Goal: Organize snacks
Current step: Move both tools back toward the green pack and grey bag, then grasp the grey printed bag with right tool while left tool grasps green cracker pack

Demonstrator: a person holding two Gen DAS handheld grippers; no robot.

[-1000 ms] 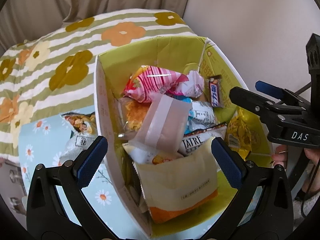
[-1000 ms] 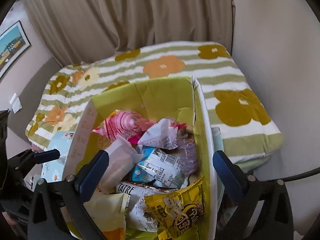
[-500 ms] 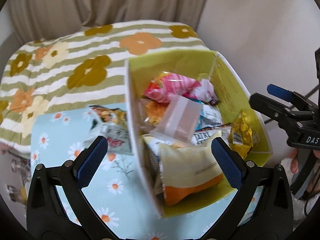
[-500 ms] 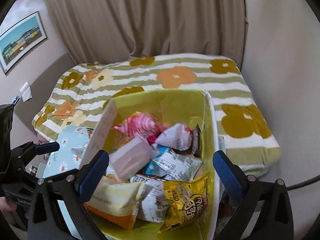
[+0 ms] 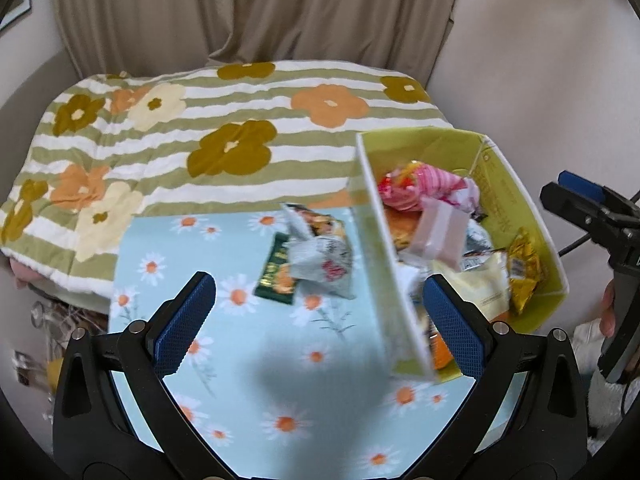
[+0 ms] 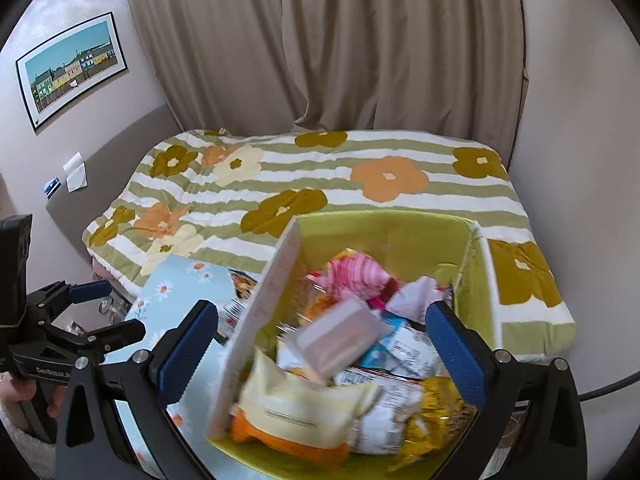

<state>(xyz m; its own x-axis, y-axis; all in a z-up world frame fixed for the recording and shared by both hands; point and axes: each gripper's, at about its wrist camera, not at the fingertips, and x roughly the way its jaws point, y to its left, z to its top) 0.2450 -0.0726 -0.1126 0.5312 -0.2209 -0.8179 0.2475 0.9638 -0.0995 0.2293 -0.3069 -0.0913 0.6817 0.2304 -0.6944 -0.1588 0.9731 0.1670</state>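
A white box with green lining (image 5: 376, 232) (image 6: 264, 320) stands on a blue daisy cloth (image 5: 248, 380). In it lie several snacks: a pink striped packet (image 5: 428, 184) (image 6: 356, 276), a pale pink packet (image 5: 440, 232) (image 6: 340, 340), a cream and orange bag (image 6: 296, 412) and a yellow packet (image 5: 524, 268) (image 6: 440, 408). Left of the box, a white packet (image 5: 324, 264) and a dark green packet (image 5: 276, 276) lie on the cloth. My left gripper (image 5: 318, 316) hangs open over the cloth, holding nothing. My right gripper (image 6: 322, 344) hangs open above the box, holding nothing.
A bed with a green striped flower quilt (image 5: 224, 128) (image 6: 360, 168) lies behind the cloth, with curtains (image 6: 360, 40) beyond it. A wall is close on the right of the box. A framed picture (image 6: 72, 64) hangs on the left wall. Blurred clutter (image 5: 44, 340) sits low left.
Both grippers have drawn back and up from the box. The left view has swung left, so the box sits at its right and the cloth with two packets shows. Both stayed open.
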